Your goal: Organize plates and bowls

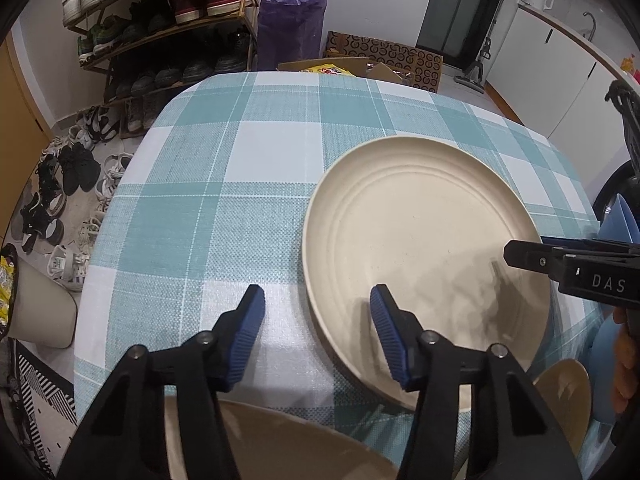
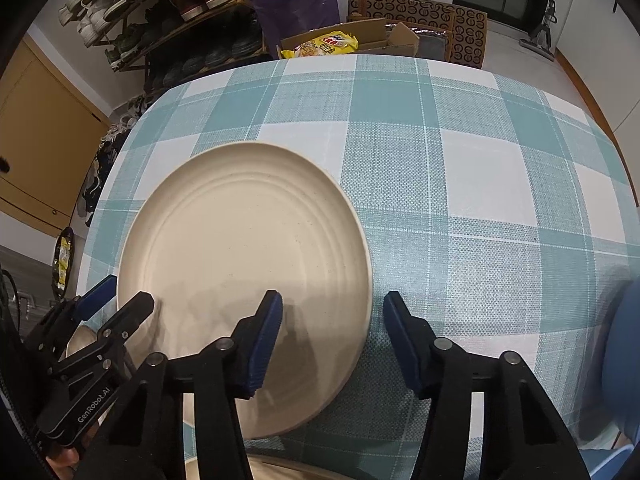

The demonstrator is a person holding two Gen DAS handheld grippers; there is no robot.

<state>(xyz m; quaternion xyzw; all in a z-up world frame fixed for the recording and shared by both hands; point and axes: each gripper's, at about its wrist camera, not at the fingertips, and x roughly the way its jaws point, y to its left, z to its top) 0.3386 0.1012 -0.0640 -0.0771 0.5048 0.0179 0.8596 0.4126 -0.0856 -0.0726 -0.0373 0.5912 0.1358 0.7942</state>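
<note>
Room: shoe rack [image 1: 160, 20] along the far wall, purple bag [image 1: 290, 20] beside it, patterned cardboard box [image 1: 384, 60] on the floor behind the counter.
Counter: covered by a teal-and-white checked cloth [image 1: 240, 160].
Writing: "DAS" on the right gripper's black body in the left wrist view; "GenRobot.AI" on the left gripper's body in the right wrist view; the print on the yellow snack packet [image 2: 324, 44] is too small to read.
Plate: 1 large cream plate [image 1: 424, 240] lies flat on the cloth, ridged rings inside.
Left gripper [image 1: 316, 332]: tilted steeply down, jaws partly open, straddling the plate's near-left rim; pads not pressing it.
Right gripper [image 2: 332, 340]: tilted steeply down, jaws partly open, straddling the plate's near-right rim; nothing gripped.
Other dishes: cream dishes and blue ones at the near edge, partly hidden.
</note>
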